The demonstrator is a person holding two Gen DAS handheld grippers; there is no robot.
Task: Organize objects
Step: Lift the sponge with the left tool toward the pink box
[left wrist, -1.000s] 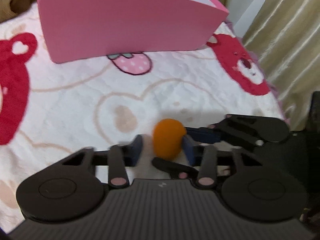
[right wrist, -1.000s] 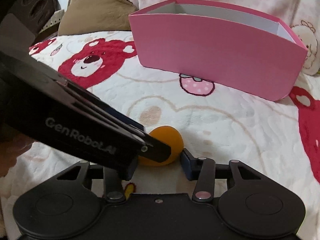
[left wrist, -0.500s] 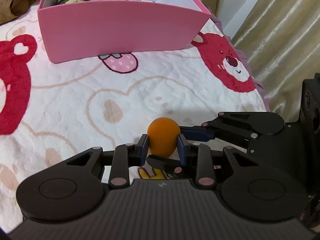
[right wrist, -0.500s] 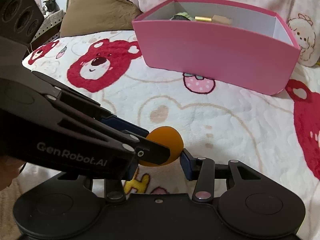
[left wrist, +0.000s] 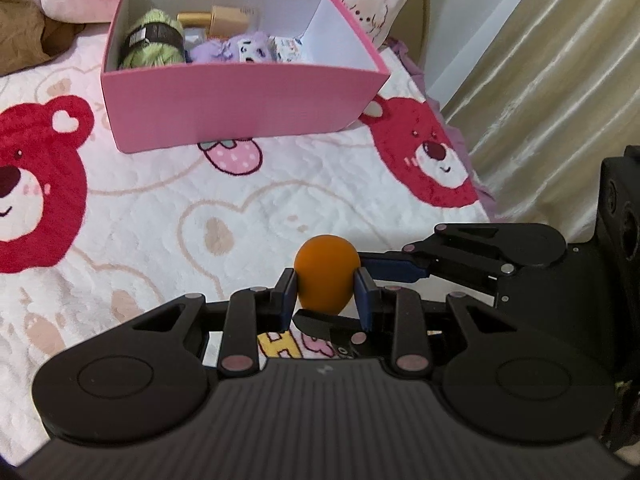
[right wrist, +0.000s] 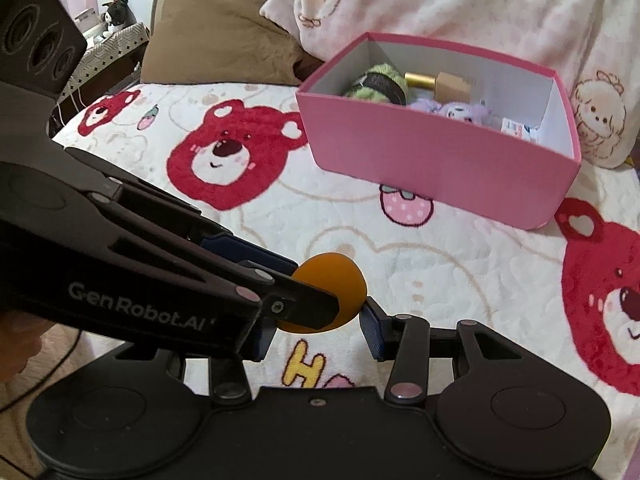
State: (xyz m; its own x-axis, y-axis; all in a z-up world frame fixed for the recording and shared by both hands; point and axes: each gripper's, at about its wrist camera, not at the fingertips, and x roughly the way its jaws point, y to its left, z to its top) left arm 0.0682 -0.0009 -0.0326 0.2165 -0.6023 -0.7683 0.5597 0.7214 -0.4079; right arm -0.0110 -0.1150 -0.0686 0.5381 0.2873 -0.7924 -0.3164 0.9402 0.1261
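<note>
orange ball (left wrist: 326, 272) sits clamped in left gripper (left wrist: 326, 294); right gripper (right wrist: 320, 320) fingers also pinch it, above blanket (left wrist: 160, 216).

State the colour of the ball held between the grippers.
The small round ball is plain orange, clearest in the left wrist view.
</note>
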